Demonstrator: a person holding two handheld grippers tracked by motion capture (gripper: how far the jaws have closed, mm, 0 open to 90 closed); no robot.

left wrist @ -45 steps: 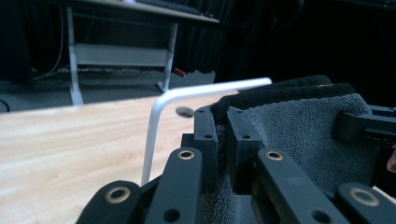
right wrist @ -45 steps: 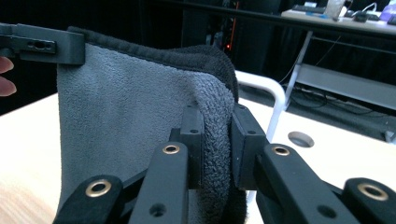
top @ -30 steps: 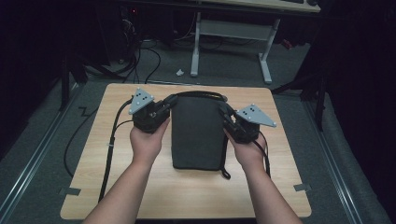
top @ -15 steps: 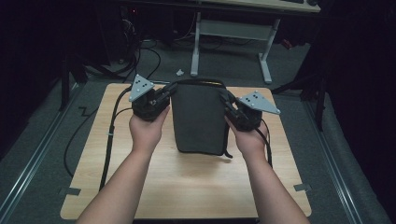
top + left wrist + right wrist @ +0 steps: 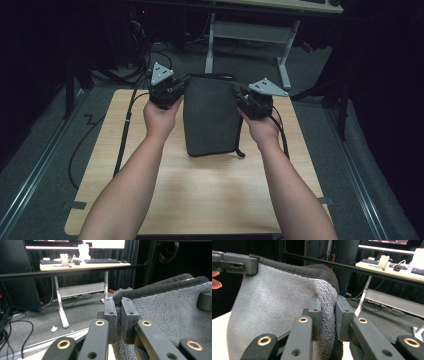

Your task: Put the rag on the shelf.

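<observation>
A dark grey fleecy towel, folded into a long rectangle, hangs between the two grippers with its near end on the wooden table. My left gripper is shut on the towel's far left corner; the left gripper view has the cloth pinched between the jaws of the left gripper. My right gripper is shut on the far right corner. In the right gripper view the right gripper clamps a fold of the towel, and the other gripper shows at the top left.
A black strap trails by the towel's near right corner. Cables run off the table's left side. Beyond the table stands a desk on white legs, with a keyboard and small items on it.
Both grippers have risen and moved away from the person, lifting the towel's far edge off the table. The towel now slopes up instead of lying flat.
</observation>
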